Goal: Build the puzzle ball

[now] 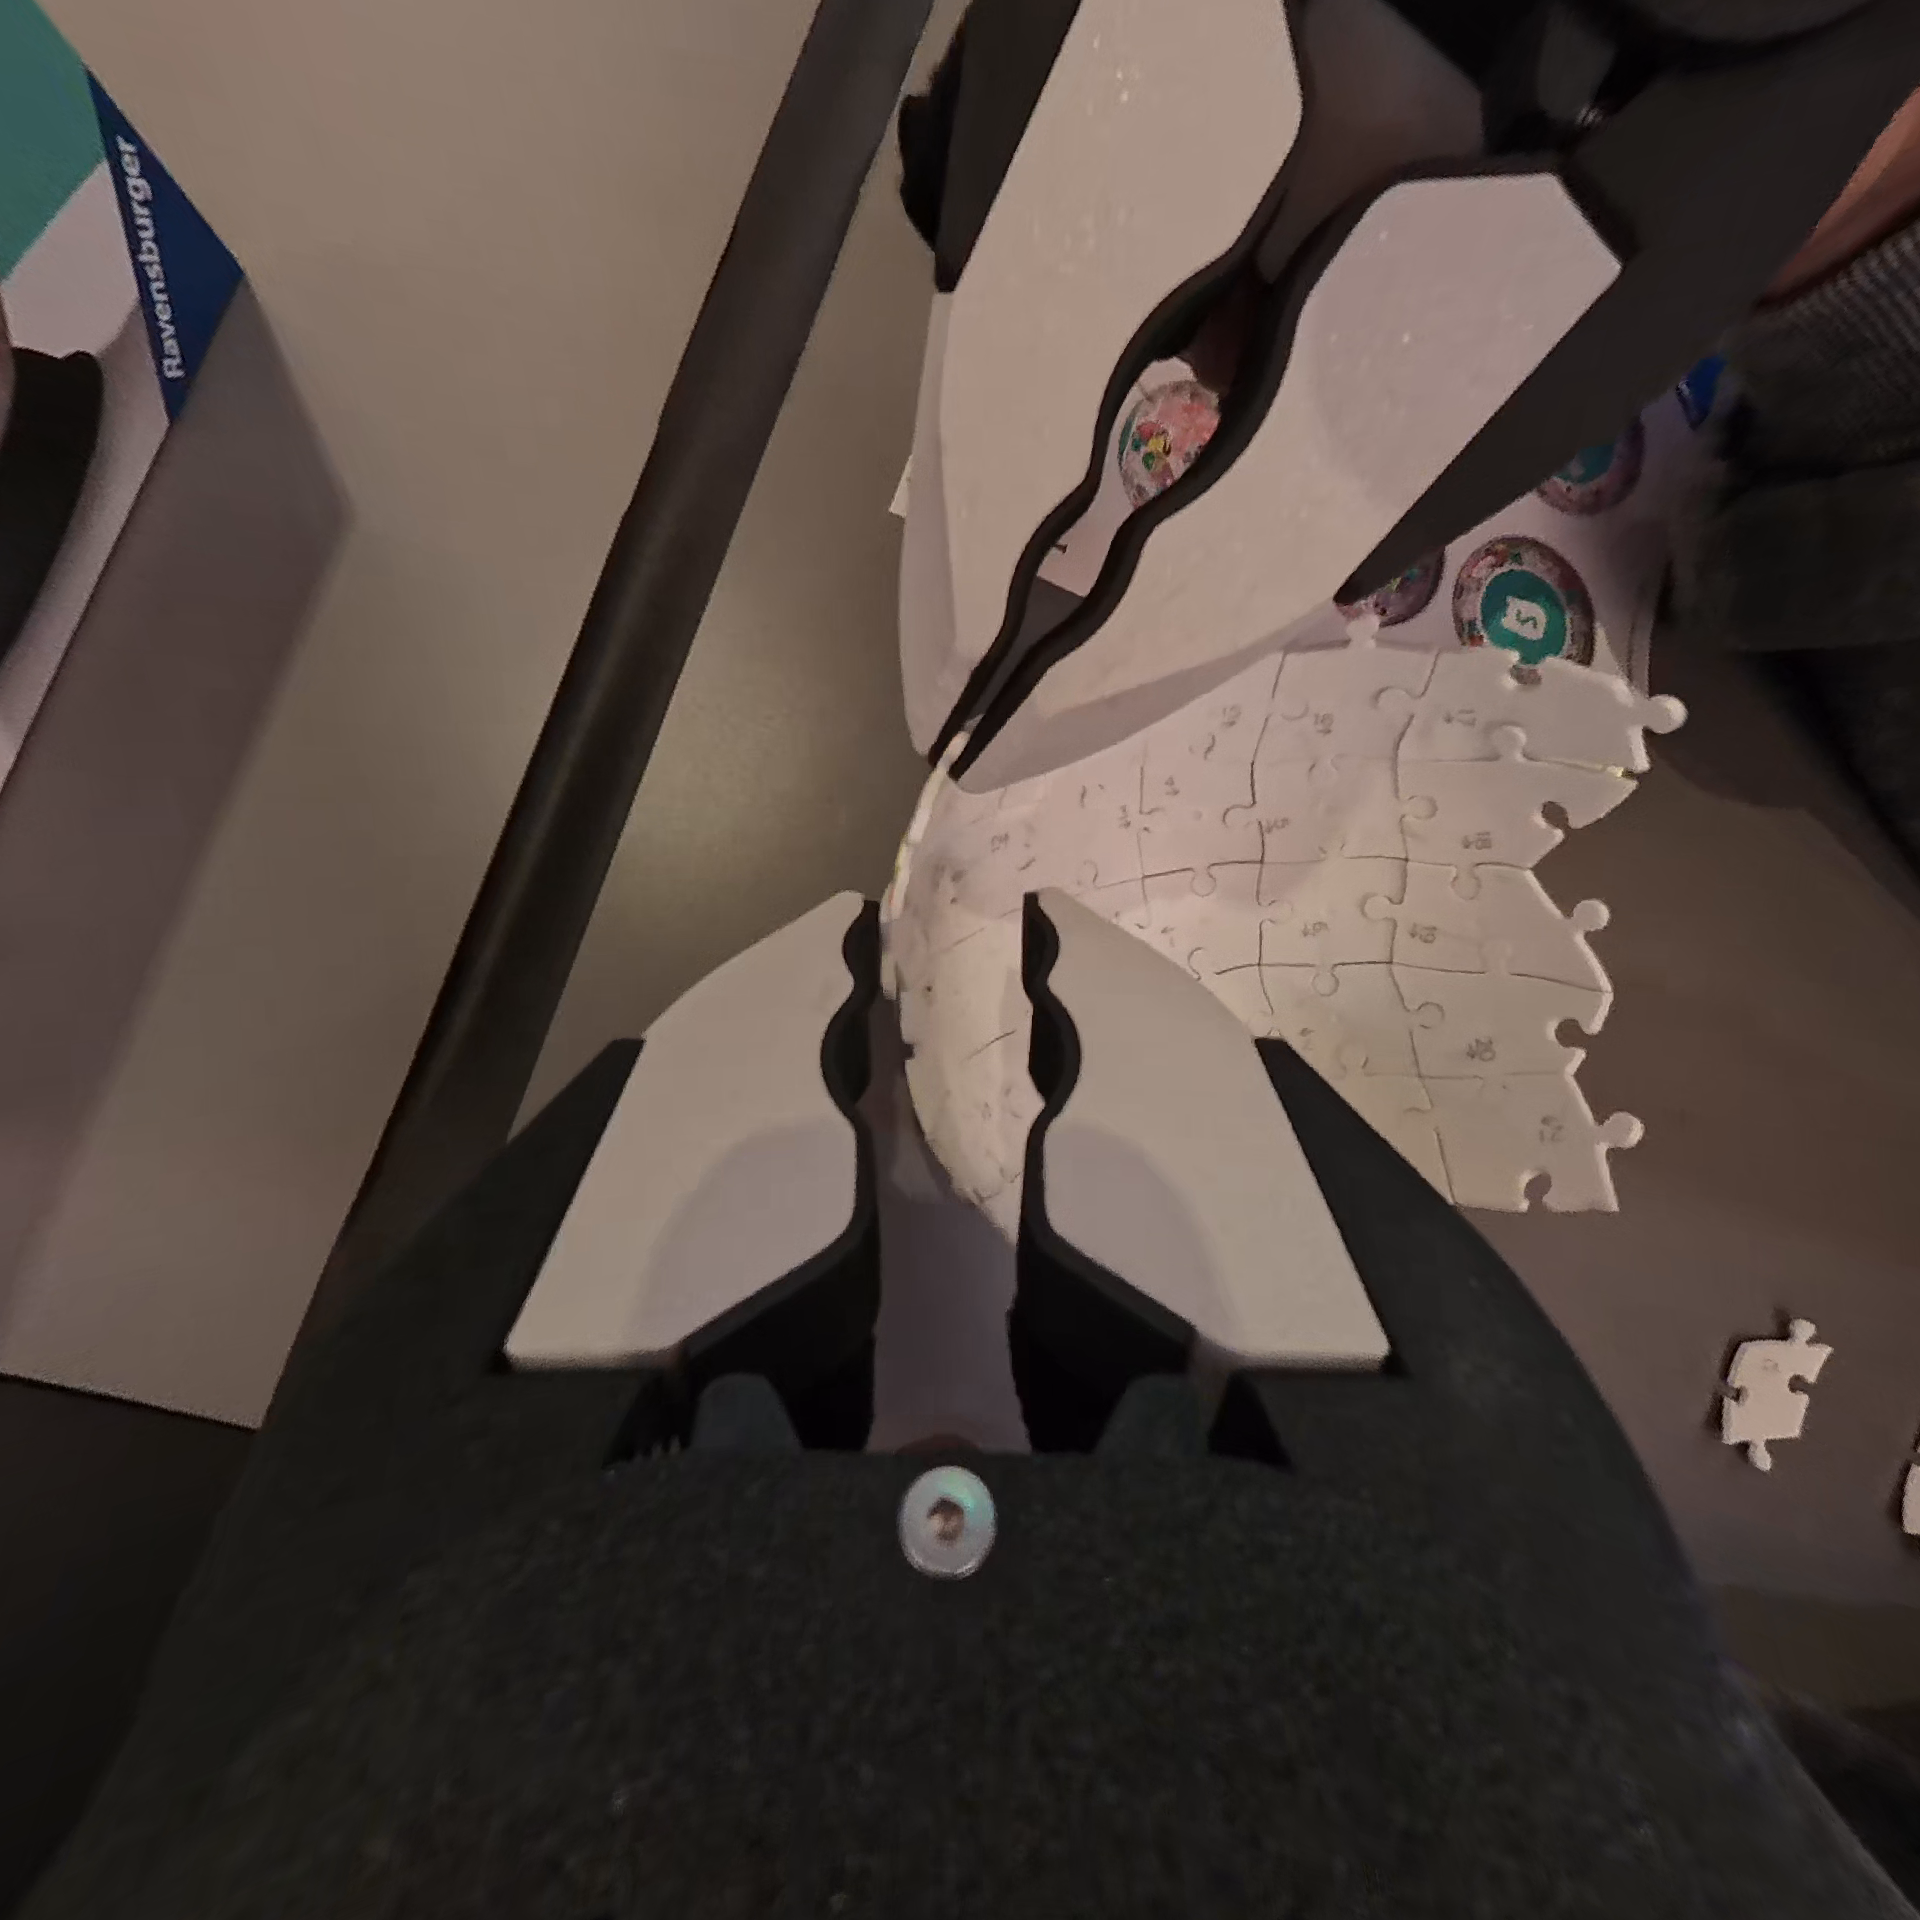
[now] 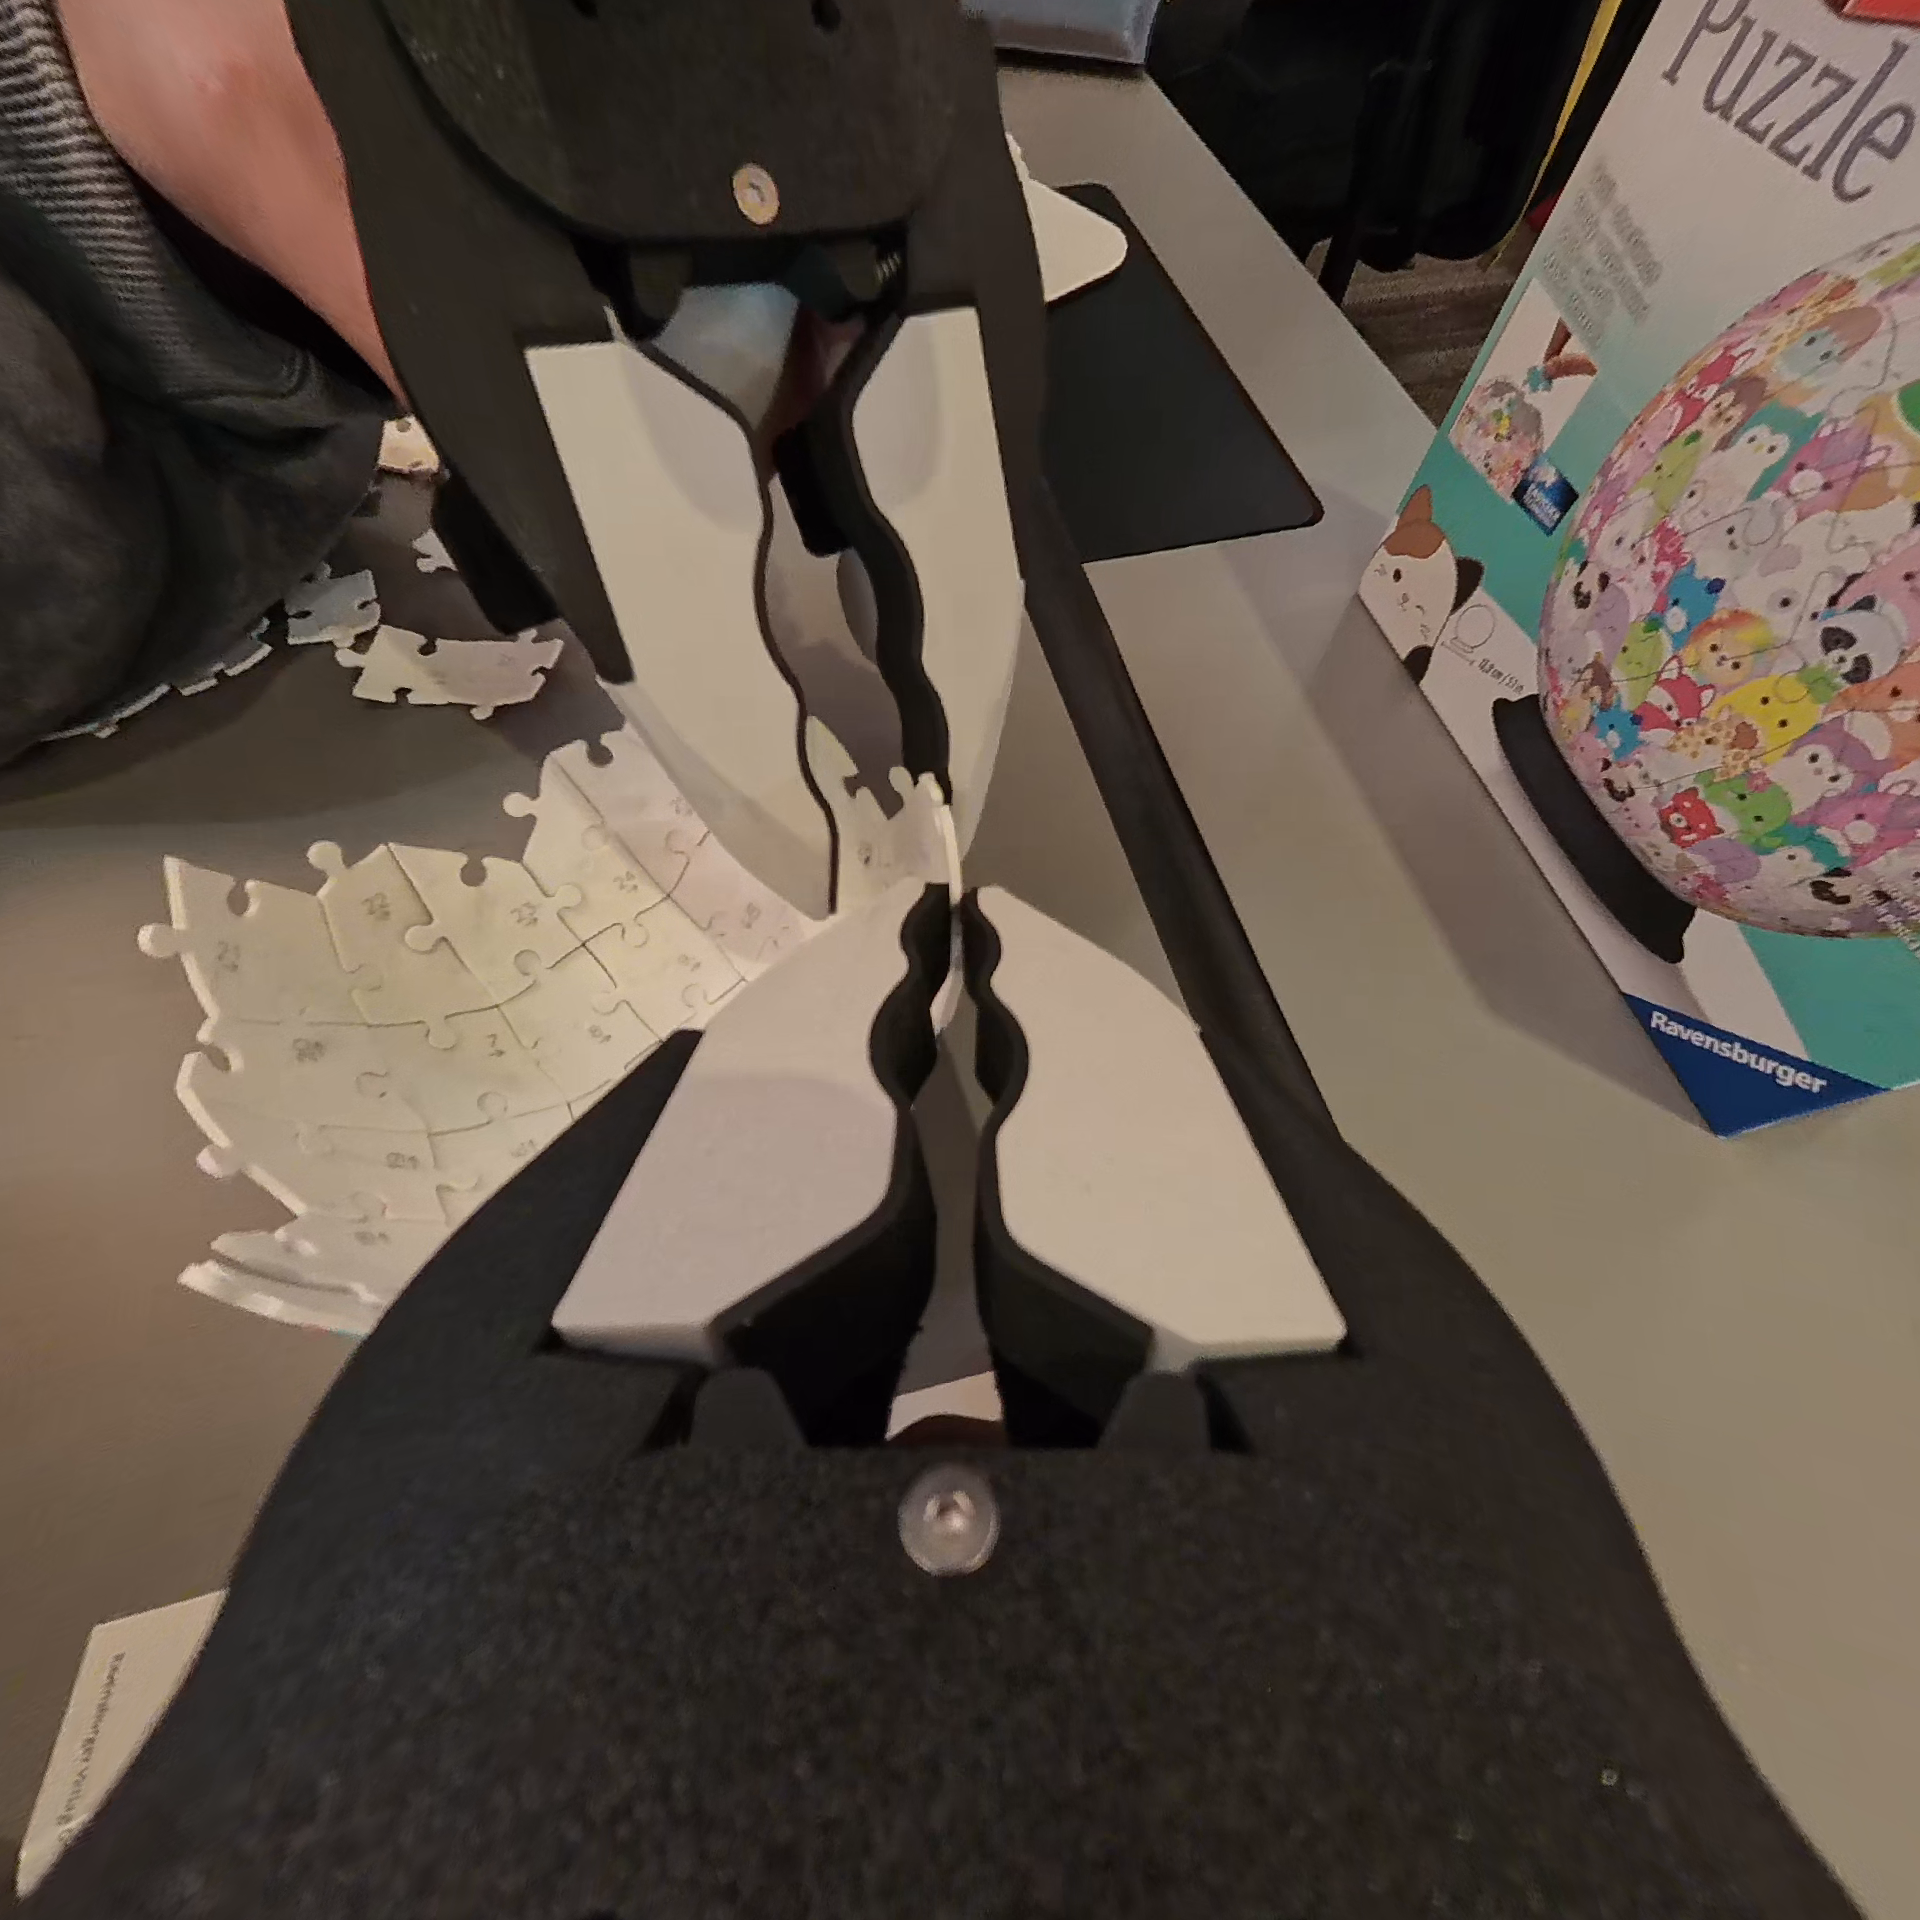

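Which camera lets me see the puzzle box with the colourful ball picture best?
The right wrist view: the puzzle box stands at the right with its colourful ball picture facing the camera. The left wrist view catches only a slanted side strip of the box at the left edge, with no ball picture visible.

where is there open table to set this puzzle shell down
Bare table lies between the black bar and the puzzle box. A smaller clear strip sits in front of the assembled shell, toward the paper sheet. Crowded: loose pieces behind the shell, by the sleeve.
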`<state>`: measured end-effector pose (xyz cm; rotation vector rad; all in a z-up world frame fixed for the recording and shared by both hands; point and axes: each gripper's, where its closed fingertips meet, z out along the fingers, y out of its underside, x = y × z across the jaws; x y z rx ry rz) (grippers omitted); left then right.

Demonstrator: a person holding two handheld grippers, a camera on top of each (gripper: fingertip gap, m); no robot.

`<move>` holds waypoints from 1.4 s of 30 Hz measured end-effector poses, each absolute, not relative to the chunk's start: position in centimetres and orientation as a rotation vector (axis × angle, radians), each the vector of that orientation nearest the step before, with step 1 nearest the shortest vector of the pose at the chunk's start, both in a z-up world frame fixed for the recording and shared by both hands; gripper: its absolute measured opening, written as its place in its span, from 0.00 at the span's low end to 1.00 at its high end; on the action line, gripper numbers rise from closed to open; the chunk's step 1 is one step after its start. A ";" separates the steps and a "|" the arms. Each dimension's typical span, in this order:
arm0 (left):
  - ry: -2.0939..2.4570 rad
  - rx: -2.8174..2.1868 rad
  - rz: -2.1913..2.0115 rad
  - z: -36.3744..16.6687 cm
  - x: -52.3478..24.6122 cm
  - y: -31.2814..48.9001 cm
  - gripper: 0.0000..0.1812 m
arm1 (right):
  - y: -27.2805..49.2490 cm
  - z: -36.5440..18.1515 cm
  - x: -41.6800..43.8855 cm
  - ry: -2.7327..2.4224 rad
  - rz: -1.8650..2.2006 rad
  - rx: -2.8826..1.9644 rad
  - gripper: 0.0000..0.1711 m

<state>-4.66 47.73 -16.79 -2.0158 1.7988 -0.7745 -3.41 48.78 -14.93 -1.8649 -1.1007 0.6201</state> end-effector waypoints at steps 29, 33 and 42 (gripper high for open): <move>1.797 -2.068 -0.790 -16.7 -4.2 48.2 0.09 | 49.0 -14.7 -3.5 -1.139 0.568 -1.796 0.01; 1.769 -2.015 -0.785 -15.8 -3.7 48.5 0.10 | 49.0 -14.7 -3.4 -1.134 0.579 -1.799 0.01; 1.789 -1.972 -0.714 -16.0 -3.8 49.0 0.03 | 49.1 -14.9 -3.3 -1.128 0.592 -1.814 0.01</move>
